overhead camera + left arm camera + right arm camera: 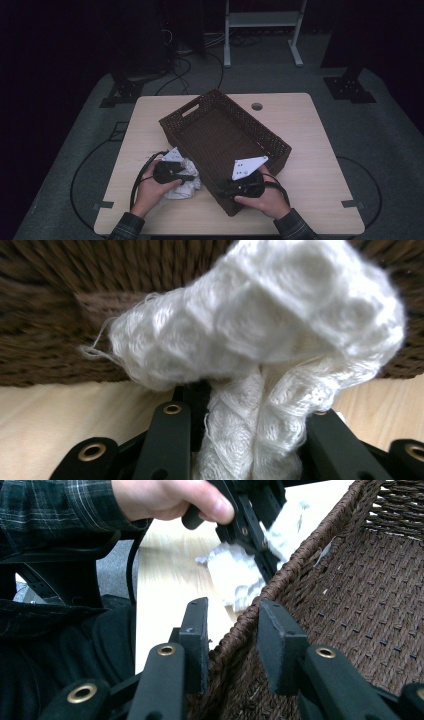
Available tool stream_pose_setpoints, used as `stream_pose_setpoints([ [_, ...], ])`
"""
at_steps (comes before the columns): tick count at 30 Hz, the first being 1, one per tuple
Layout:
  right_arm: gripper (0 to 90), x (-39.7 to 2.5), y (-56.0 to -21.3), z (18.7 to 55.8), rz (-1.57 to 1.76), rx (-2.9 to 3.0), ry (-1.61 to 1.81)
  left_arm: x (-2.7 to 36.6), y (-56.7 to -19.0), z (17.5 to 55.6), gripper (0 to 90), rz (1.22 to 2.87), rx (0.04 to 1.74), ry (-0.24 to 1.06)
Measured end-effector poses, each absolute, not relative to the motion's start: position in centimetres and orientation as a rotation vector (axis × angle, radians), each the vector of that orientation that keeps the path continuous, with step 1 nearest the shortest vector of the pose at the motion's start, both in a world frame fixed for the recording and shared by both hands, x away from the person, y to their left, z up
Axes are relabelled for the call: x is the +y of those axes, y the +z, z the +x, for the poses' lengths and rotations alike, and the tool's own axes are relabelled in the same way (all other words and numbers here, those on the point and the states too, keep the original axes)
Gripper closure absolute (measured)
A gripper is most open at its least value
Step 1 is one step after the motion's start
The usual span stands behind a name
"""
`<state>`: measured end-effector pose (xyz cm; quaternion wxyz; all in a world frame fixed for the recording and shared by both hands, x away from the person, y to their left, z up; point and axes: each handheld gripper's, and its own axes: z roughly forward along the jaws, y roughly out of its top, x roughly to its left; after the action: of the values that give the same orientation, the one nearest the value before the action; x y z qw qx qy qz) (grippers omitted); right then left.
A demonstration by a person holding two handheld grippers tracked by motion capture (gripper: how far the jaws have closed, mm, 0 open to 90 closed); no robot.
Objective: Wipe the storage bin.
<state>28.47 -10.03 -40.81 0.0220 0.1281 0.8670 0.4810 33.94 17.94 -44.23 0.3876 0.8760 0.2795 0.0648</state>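
Basket: a dark brown woven basket (220,135) is sitting askew on the light wooden table (310,145), its near corner lying close to the table's front edge.
Room on the table: bare tabletop is showing to the right of the basket and along the far-left side; the strip between the basket's near-left wall and the front edge is taken up by the cloth and both hands.
Cloth: a white knitted cloth (186,176) is lying bunched just beside the basket's near-left wall, outside it, at the left gripper.
Left gripper: the left gripper (250,440) is pointing at the basket wall, its jaws standing partly open with a thick fold of the white cloth (260,340) pinched between them; the cloth is billowing above the jaws.
Right gripper: the right gripper (232,630) is straddling the basket's rim (280,575) at the near corner, one jaw outside the wall and one inside, closed in tight against the weave.
Left hand: the left hand (150,187) is wrapping the gripper from below.
Hidden: in the high view both sets of jaws are lost under the hands and the grey plates; in the left gripper view the cloth is covering the jaw tips; the basket's far end is cut off in the right gripper view.
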Motion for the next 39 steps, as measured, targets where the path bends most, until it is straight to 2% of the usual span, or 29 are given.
stream_pose_setpoints([
  [16,65.5,-10.0,-40.8,28.5,0.393,2.686,1.492,18.9,-40.6,32.9,69.3,2.096,0.663,0.219],
  [33,65.4,-10.0,-40.8,28.5,0.395,2.687,1.491,17.1,-44.3,33.5,69.1,2.262,0.666,0.162],
  [39,65.4,-10.0,-40.8,28.5,0.394,2.687,1.492,16.8,-45.2,33.6,69.1,2.263,0.688,0.143],
])
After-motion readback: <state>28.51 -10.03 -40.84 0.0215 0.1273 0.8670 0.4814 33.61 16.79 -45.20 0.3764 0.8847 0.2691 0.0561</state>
